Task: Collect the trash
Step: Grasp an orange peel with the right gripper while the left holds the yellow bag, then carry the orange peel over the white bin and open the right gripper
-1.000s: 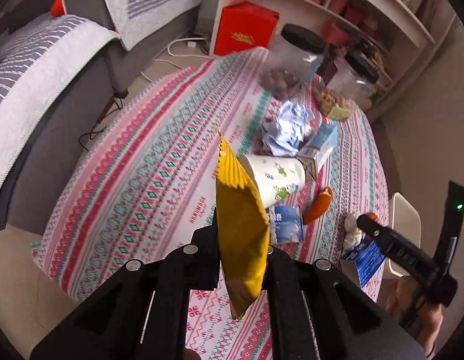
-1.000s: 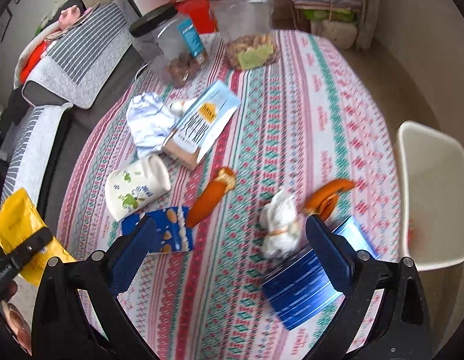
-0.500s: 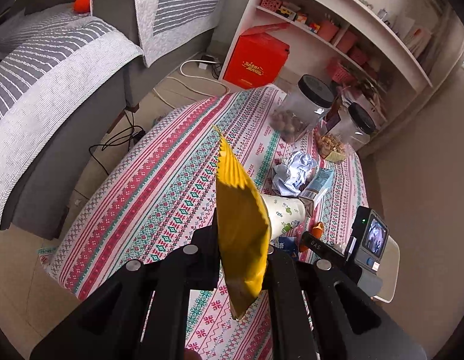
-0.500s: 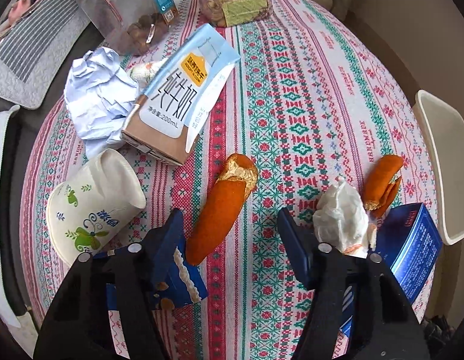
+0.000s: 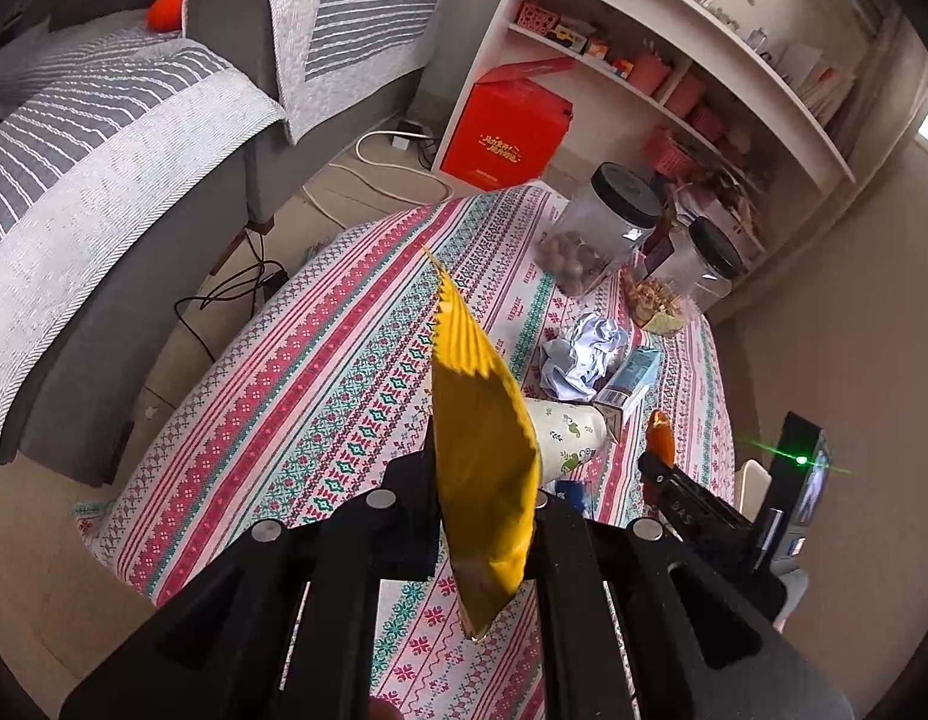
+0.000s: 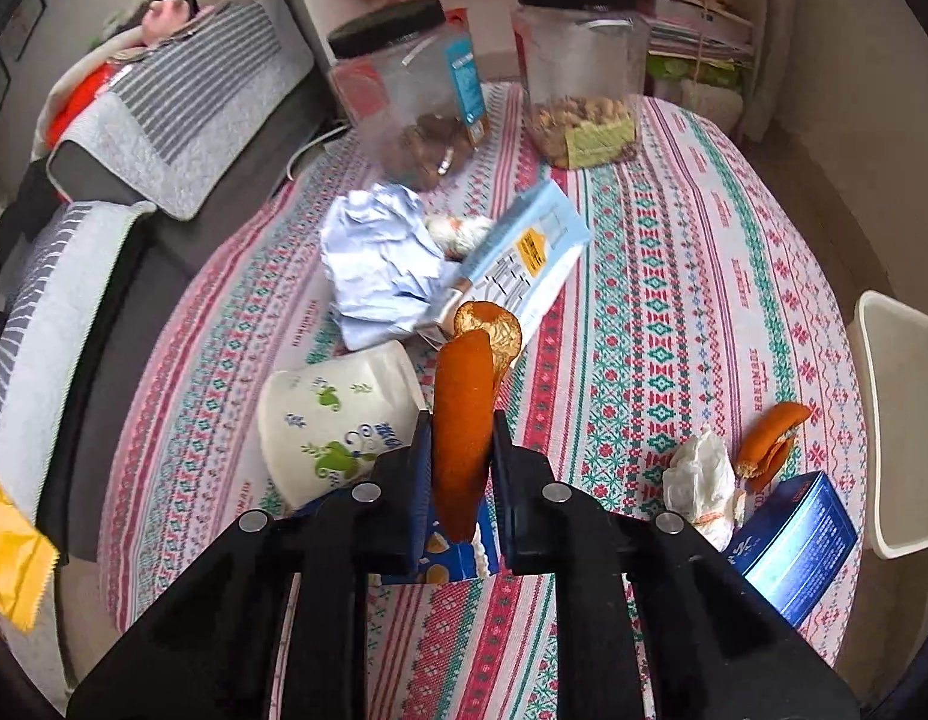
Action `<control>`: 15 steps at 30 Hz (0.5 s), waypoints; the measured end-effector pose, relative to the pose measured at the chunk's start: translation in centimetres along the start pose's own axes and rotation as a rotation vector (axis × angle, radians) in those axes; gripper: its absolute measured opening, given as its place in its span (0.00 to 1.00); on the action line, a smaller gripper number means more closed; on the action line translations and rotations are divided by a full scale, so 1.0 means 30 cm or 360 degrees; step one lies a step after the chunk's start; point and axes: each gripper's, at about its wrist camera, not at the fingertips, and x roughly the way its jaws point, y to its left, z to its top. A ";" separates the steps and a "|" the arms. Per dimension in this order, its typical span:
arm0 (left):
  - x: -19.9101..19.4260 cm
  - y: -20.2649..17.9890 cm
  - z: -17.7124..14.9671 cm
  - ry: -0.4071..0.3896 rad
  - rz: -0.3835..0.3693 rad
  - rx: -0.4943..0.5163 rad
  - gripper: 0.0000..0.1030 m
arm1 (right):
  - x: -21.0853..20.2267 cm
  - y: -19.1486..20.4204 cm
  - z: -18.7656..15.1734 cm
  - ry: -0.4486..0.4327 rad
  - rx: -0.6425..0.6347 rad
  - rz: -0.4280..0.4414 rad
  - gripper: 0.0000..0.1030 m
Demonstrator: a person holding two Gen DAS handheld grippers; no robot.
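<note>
Left tool (image 5: 484, 516) pinching a yellow wrapper (image 5: 481, 462) and right tool (image 6: 462, 468) clamped on an orange peel (image 6: 462, 420), both lifted off the counter (image 6: 673, 312), presumably for the white bin (image 6: 901, 420) right of the right tool.

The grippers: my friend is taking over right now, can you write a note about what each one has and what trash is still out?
Left gripper: shut on the yellow wrapper, held above the table.
Right gripper: shut on an orange peel.
Still on the table: paper cup, milk carton, crumpled paper, tissue wad, second peel, blue box, small blue packet.
White bin stands past the table's right edge.
Done: two pieces picked up. Left: drop both, then collect the rest. The two jars look like food, probably not trash.
</note>
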 end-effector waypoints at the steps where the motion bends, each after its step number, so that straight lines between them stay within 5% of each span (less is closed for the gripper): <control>1: 0.005 -0.007 -0.002 0.0003 -0.0001 0.0007 0.08 | -0.029 0.005 0.001 -0.0021 -0.0023 0.0018 0.17; 15: 0.101 -0.094 -0.030 0.0067 0.0024 0.0083 0.08 | -0.196 -0.093 -0.011 -0.0245 -0.0104 0.0130 0.17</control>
